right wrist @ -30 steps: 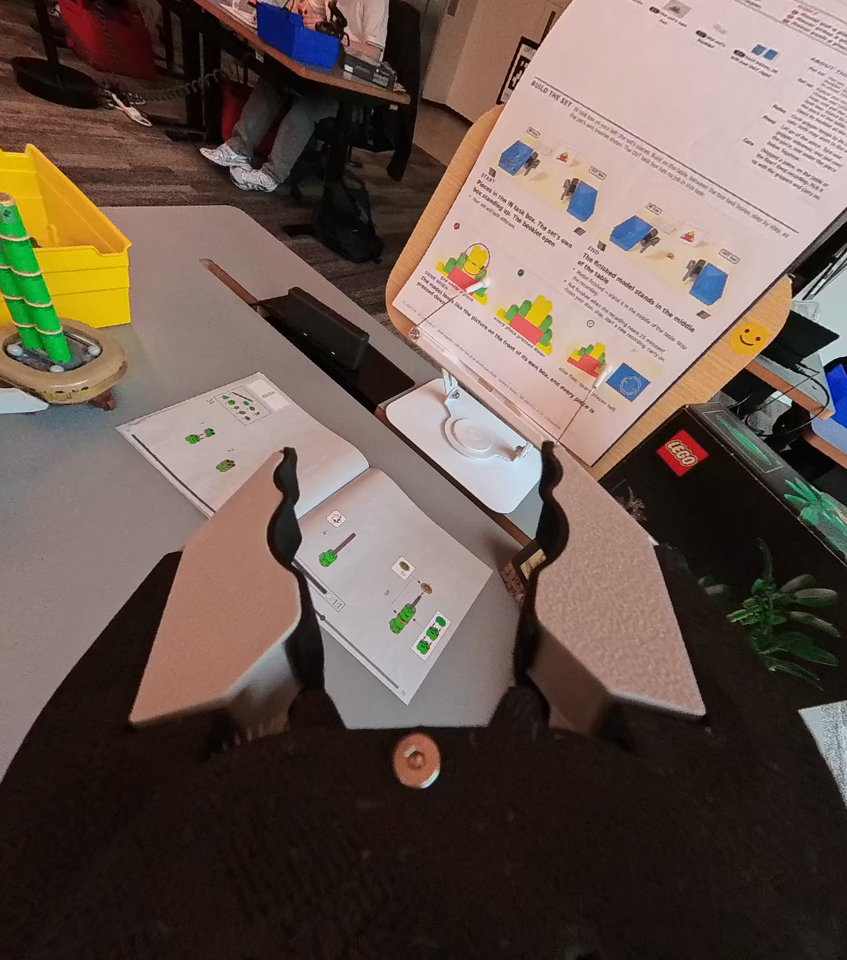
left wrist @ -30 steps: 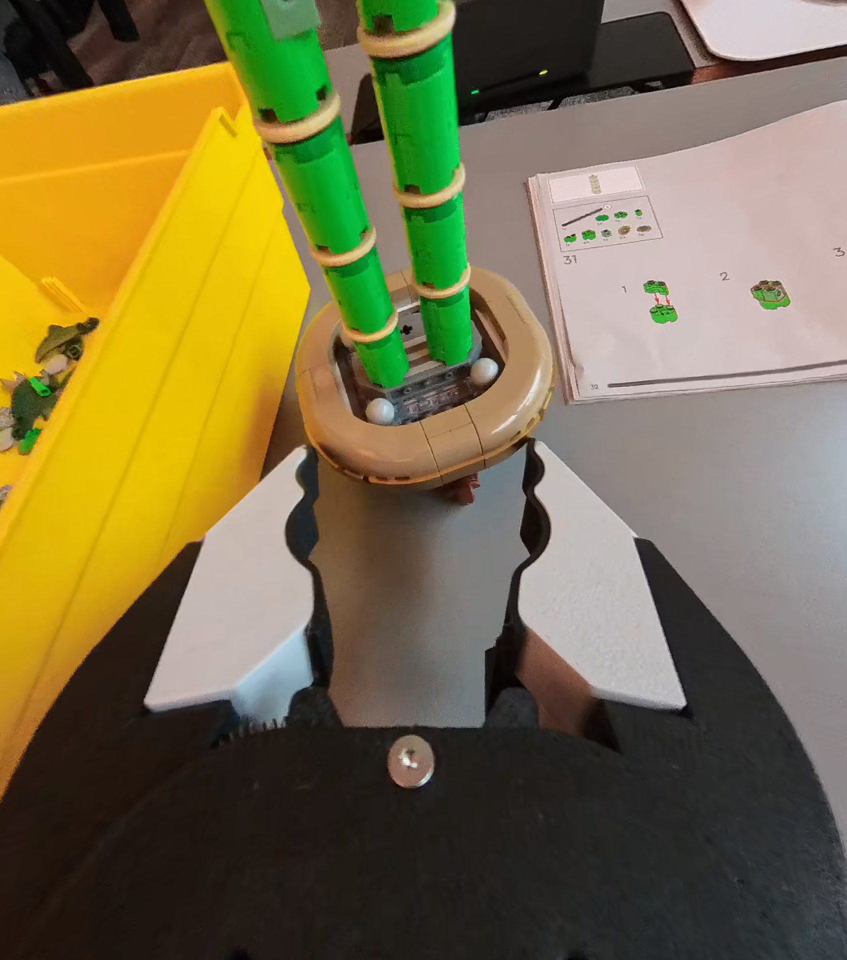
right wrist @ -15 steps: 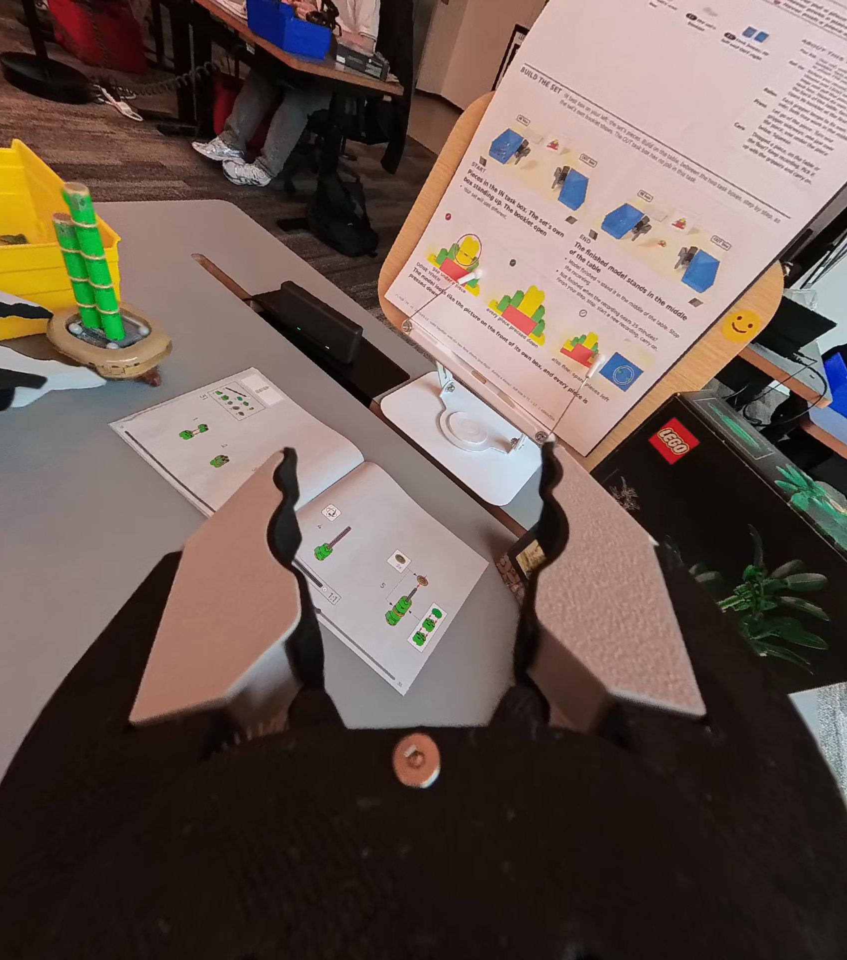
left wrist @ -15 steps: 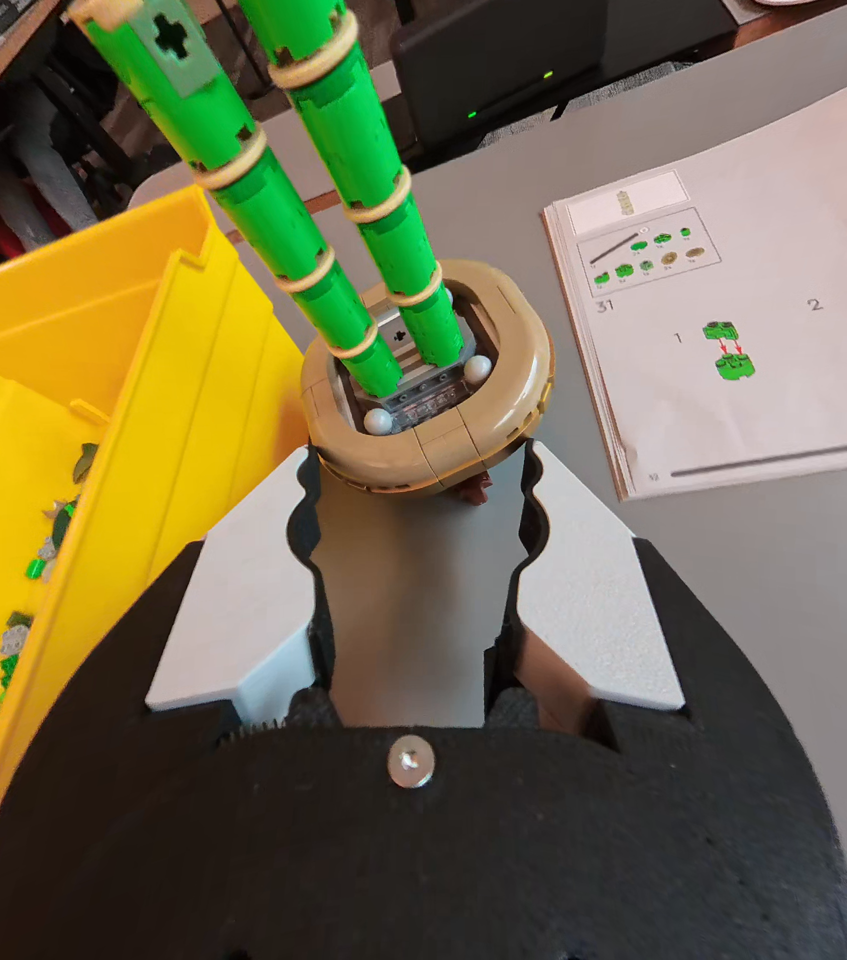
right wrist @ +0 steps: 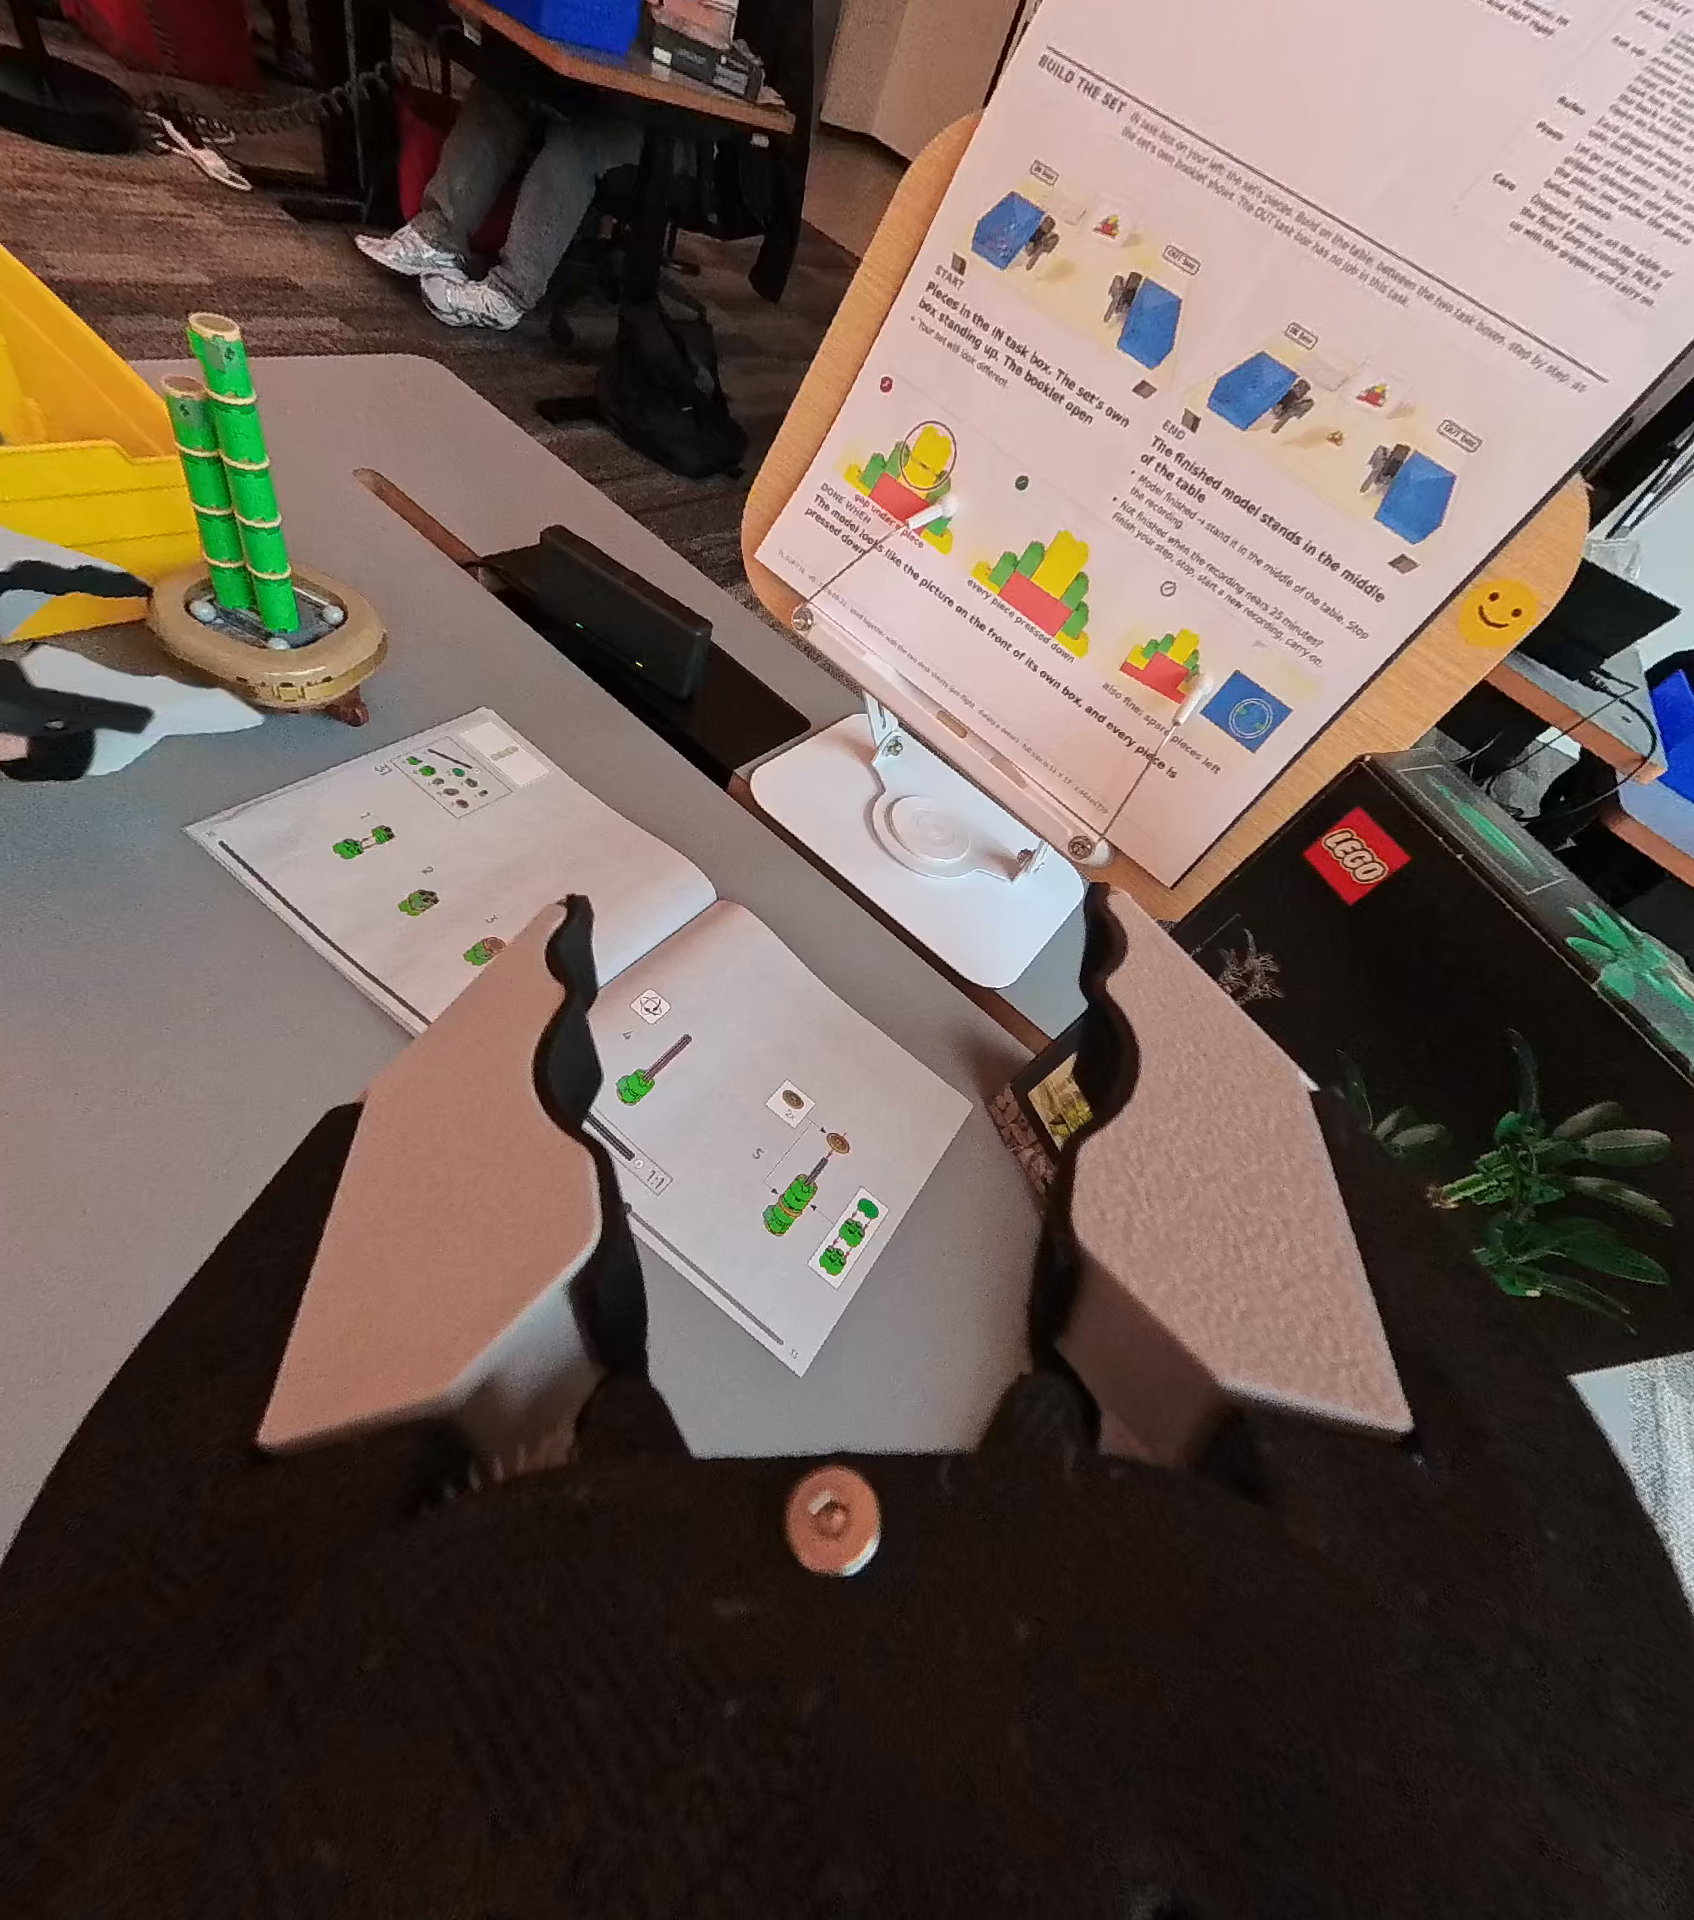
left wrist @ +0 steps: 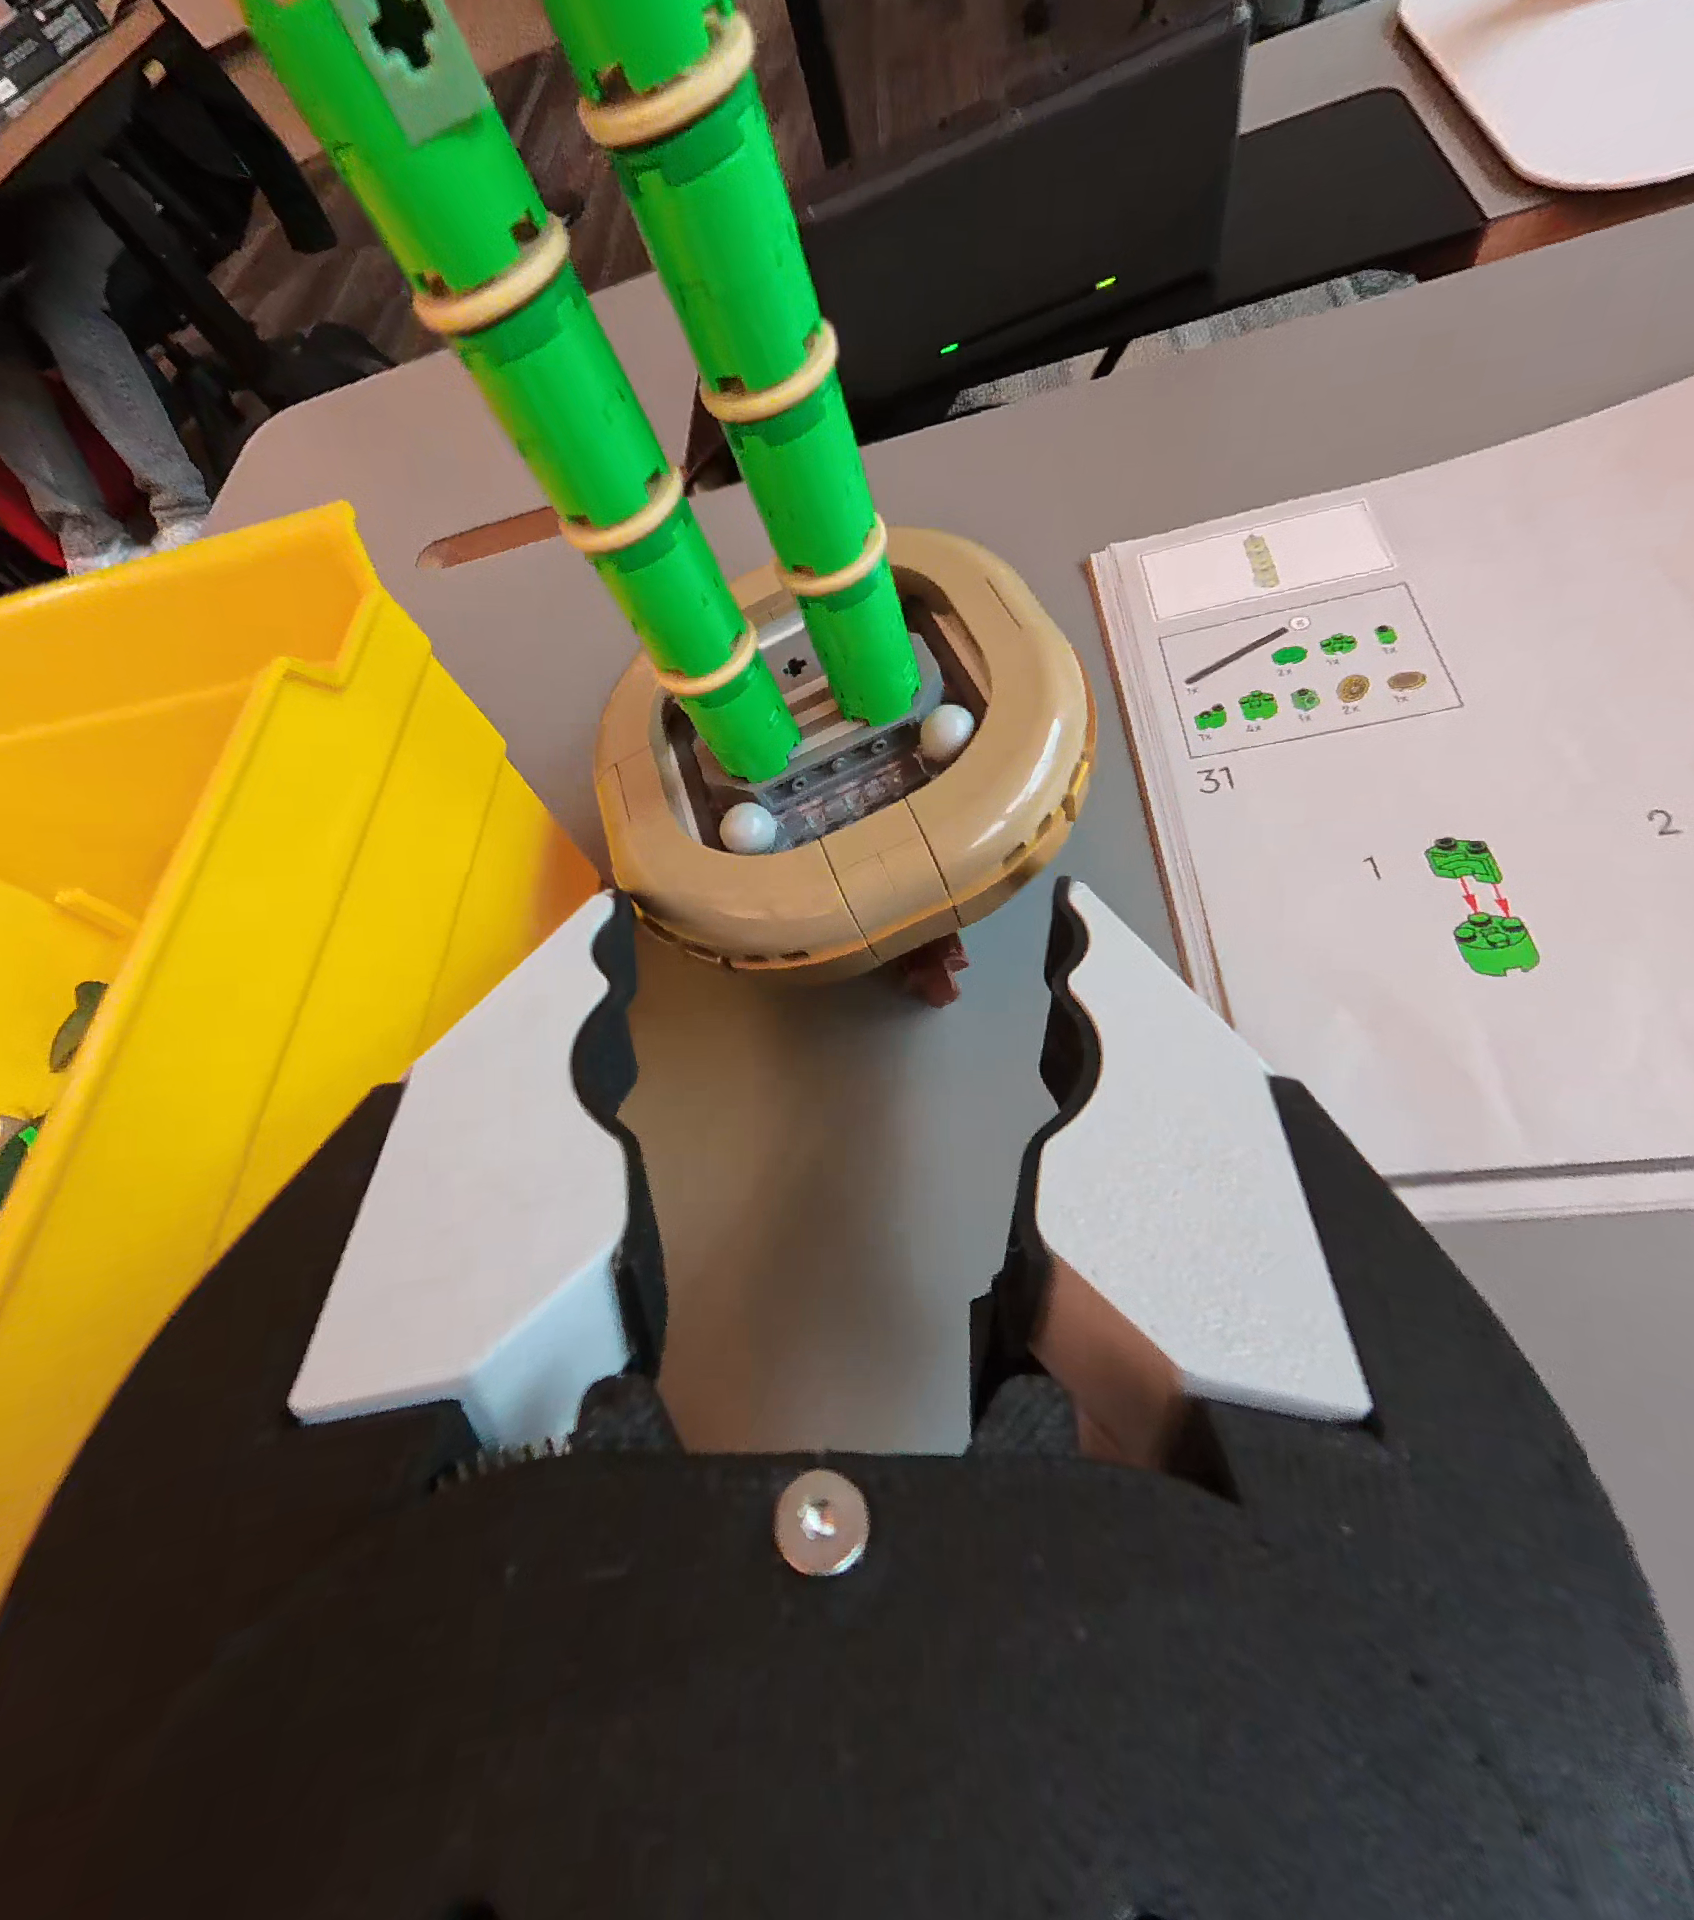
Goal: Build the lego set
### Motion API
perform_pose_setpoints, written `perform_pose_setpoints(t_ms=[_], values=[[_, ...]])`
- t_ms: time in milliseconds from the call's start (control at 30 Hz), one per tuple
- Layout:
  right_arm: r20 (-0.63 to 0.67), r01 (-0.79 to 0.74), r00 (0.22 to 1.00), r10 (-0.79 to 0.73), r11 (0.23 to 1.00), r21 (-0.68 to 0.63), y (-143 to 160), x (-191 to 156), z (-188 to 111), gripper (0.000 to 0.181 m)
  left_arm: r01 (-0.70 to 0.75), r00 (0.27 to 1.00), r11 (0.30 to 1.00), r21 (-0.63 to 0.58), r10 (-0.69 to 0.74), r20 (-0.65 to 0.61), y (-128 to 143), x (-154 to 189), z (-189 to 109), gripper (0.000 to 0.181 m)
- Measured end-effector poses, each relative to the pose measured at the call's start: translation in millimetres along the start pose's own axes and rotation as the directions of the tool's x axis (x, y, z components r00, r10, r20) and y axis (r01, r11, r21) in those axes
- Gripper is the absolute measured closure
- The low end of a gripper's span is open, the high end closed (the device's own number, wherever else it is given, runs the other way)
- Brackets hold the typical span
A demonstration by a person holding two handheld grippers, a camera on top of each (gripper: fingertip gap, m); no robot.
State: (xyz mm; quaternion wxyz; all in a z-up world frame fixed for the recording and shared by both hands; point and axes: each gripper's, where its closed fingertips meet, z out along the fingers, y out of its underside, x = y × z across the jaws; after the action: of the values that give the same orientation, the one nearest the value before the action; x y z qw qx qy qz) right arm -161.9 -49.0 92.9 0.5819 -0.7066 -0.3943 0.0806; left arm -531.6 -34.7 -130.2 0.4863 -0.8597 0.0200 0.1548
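- the left gripper (left wrist: 838, 935) has its jaws spread wide and holds nothing; its white fingertips (left wrist: 552, 1049) sit at the near edge of the lego model (left wrist: 843, 790), and whether they touch the tan rim is hard to tell from this angle.
- the lego model stands upright on the grey table (left wrist: 1601, 1455): a rounded tan pot with two tall green bamboo stalks (left wrist: 614, 447) ringed by pale tan bands, two white round pieces in the pot's grey inner corners, and a small brown foot showing under its near edge.
- just left of the model is a yellow bin (left wrist: 199, 831), with small green and grey loose pieces (left wrist: 1, 1174) lying in its lower part.
- to the right of the model lies the open instruction booklet (left wrist: 1508, 914), flat on the table, near the pot but apart from it.
- the right gripper (right wrist: 832, 935) is also wide apart and empty, held above the right-hand page of the booklet (right wrist: 770, 1143), well away from the model.
- in the right wrist view the model (right wrist: 266, 613) stands at the far left of the table, beside the yellow bin (right wrist: 22, 436), with the left gripper (right wrist: 178, 644) reaching in at its base.
- behind the booklet a printed sheet (right wrist: 1290, 416) stands on a white stand (right wrist: 926, 842), and a black lego box (right wrist: 1508, 1091) lies to the right.
- a black device (right wrist: 625, 613) with a small green light sits at the table's far edge.
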Motion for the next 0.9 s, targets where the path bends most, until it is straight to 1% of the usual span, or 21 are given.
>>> perform_pose_setpoints(t_ms=[67,133,167,233,333,400,500,600,667,700,733,800,833,867,900], values=[[0.001,-0.003,1.0,0.003,1.0,-0.002,0.3,0.3,0.2,0.087,-0.039,0.999,0.999,0.028,0.039,0.003,-5.0,-1.0,-9.2,0.102],[0.019,-0.009,1.0,0.009,1.0,-0.01,1.4,-2.1,0.7,0.088,-0.08,0.997,0.993,0.091,0.079,0.015,-18.2,-4.4,-25.3,0.102],[0.022,-0.011,1.0,0.012,1.0,-0.009,1.3,-2.6,1.1,0.088,-0.074,0.997,0.989,0.128,0.072,0.02,-26.0,-6.8,-35.5,0.103],[0.024,-0.009,1.0,0.009,1.0,-0.005,0.5,-3.8,1.5,0.086,-0.003,1.0,0.977,0.212,0.006,-0.015,-44.8,-9.3,-59.5,0.103],[0.031,-0.001,1.0,0.0,1.0,0.012,-3.6,-6.9,1.6,0.08,0.152,0.987,0.917,0.369,-0.123,-0.102,-88.8,-24.7,-106.2,0.103],[0.019,0.006,1.0,-0.006,0.999,0.039,-8.9,-7.0,1.3,0.08,0.201,0.978,0.87,0.45,-0.152,-0.143,-118.2,-40.2,-138.1,0.105],[-0.022,0.043,0.999,-0.041,0.994,0.096,-18.9,-4.3,-0.8,0.084,0.188,0.978,0.839,0.51,-0.115,-0.171,-156.2,-59.6,-177.7,0.104],[-0.032,0.053,0.998,-0.048,0.987,0.152,-29.3,-5.5,-4.2,0.09,0.147,0.986,0.815,0.56,-0.075,-0.151,-193.3,-81.5,-213.1,0.103],[-0.016,0.047,0.999,-0.044,0.982,0.184,-35.0,-9.6,-6.1,0.093,0.116,0.991,0.795,0.595,-0.052,-0.123,-211.9,-95.2,-238.1,0.106],[-0.011,0.045,0.999,-0.043,0.981,0.188,-36.1,-11.3,-6.3,0.095,0.1,0.993,0.799,0.594,-0.045,-0.107,-214.8,-100.6,-248.7,0.111],[-0.008,0.048,0.999,-0.047,0.981,0.187,-36.4,-12.9,-5.7,0.096,0.084,0.995,0.814,0.574,-0.043,-0.085,-211.7,-105.6,-256.8,0.112],[-0.019,0.06,0.998,-0.057,0.982,0.178,-35.6,-14.0,-2.9,0.097,0.049,0.998,0.85,0.525,-0.056,-0.001,-191.9,-119.3,-266.3,0.113],[-0.024,0.064,0.998,-0.061,0.983,0.171,-34.7,-14.5,-1.0,0.099,0.025,0.998,0.865,0.501,-0.053,0.041,-179.2,-126.0,-267.9,0.118],[-0.018,0.067,0.998,-0.065,0.984,0.165,-33.9,-16.9,1.5,0.101,-0.001,0.997,0.888,0.459,-0.033,0.064,-167.2,-131.3,-267.0,0.126],[-0.002,0.068,0.998,-0.069,0.985,0.157,-32.9,-20.8,4.2,0.104,-0.003,0.997,0.916,0.401,-0.03,0.076,-155.4,-138.1,-264.2,0.131]])
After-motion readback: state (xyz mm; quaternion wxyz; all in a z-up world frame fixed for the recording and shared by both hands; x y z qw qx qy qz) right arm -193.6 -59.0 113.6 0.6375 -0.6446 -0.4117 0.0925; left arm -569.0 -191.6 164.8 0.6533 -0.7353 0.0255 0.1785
